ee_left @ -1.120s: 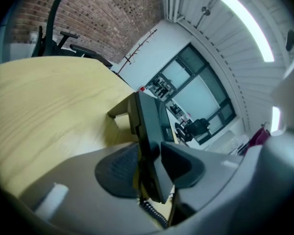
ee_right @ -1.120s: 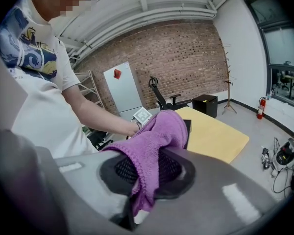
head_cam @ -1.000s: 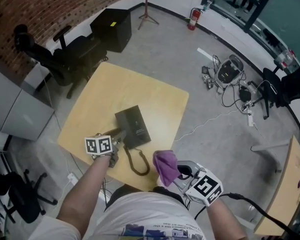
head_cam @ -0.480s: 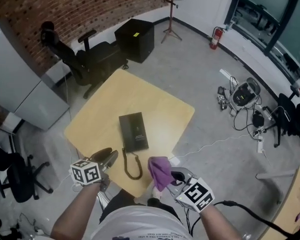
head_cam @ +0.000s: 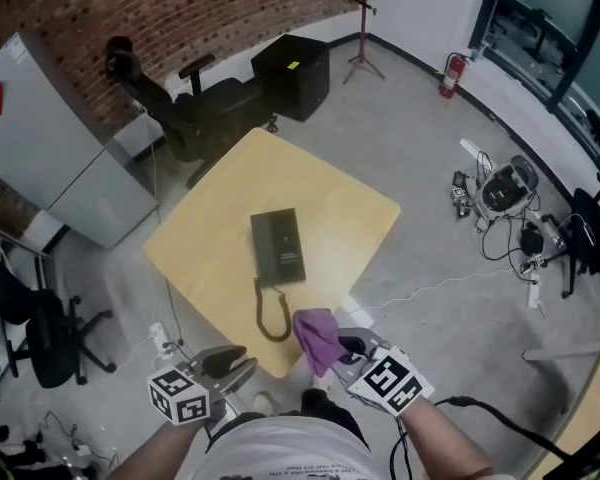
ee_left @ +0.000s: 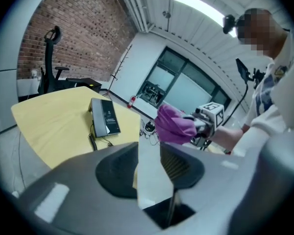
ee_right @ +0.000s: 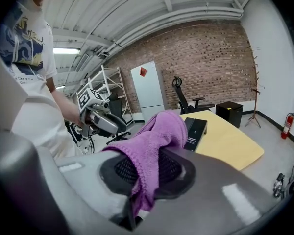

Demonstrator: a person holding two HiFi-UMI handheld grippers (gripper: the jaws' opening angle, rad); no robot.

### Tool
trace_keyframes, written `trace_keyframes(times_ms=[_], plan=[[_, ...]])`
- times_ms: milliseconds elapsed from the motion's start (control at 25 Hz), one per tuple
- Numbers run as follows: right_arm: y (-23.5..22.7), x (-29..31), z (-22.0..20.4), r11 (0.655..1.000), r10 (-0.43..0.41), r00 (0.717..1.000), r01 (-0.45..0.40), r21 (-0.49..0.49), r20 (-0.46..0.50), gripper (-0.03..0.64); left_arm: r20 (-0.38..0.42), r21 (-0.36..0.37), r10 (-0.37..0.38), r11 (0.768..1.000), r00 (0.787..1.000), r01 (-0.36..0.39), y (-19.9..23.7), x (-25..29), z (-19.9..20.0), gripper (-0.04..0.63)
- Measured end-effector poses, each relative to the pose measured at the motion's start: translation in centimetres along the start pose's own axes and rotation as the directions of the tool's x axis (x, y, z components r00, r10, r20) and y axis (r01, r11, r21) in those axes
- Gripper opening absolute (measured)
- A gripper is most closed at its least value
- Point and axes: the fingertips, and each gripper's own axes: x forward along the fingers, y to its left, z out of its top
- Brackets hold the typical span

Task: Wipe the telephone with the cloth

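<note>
The black telephone (head_cam: pixel 278 247) lies flat on the yellow table (head_cam: pixel 330 203), its coiled cord (head_cam: pixel 270 320) trailing toward the near edge. My left gripper (head_cam: pixel 235 361) hangs off the table's near corner, away from the phone; its jaws are closing with nothing between them. In the left gripper view the telephone (ee_left: pixel 105 116) sits ahead and to the left of the left gripper (ee_left: pixel 148 153). My right gripper (head_cam: pixel 332 353) is shut on a purple cloth (head_cam: pixel 316 336) at the table's near edge. The cloth (ee_right: pixel 157 131) bulges out between the jaws, with the telephone (ee_right: pixel 196 131) beyond it.
A black office chair (head_cam: pixel 170 113) and a black box (head_cam: pixel 292 73) stand beyond the table's far corner. A grey cabinet (head_cam: pixel 60 158) is at the left, another chair (head_cam: pixel 40 338) lower left. Cables and a device (head_cam: pixel 510 188) lie on the floor at the right, near a fire extinguisher (head_cam: pixel 448 73).
My left gripper has drawn back from beside the telephone to below the table's near edge. The right gripper and cloth stay at the near edge. The head view has shifted.
</note>
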Motion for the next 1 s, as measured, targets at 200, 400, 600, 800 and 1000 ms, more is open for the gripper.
trace_keyframes(times_ms=[200, 400, 600, 800, 1000], plan=[[3.0, 0.2, -0.7, 1.000, -0.003, 1.000, 0.003, 0.016, -0.020, 0.043, 0.051, 0.077, -0.073, 0.995, 0.996, 0.069, -2.4, -1.4, 1.2, 0.141], [6.8, 1.1, -1.0, 0.999, -0.037, 0.999, 0.037, 0.014, -0.024, 0.043, 0.139, 0.021, -0.140, 0.990, 0.980, 0.139, -3.1, -5.0, 0.8, 0.100], [11.6, 2.3, -0.2, 0.997, -0.076, 0.997, 0.076, 0.001, -0.020, 0.043, 0.164, 0.032, -0.160, 0.987, 0.973, 0.157, -3.5, -9.4, -0.9, 0.086], [16.8, 3.6, 0.1, 0.996, -0.094, 0.996, 0.094, 0.002, -0.009, 0.043, 0.164, 0.067, -0.211, 0.977, 0.964, 0.203, -4.4, -13.2, -3.4, 0.025], [21.1, 3.9, 0.2, 0.995, -0.099, 0.995, 0.099, 0.014, -0.008, 0.043, 0.103, 0.025, -0.277, 0.961, 0.955, 0.276, -5.1, -14.6, -6.5, 0.003]])
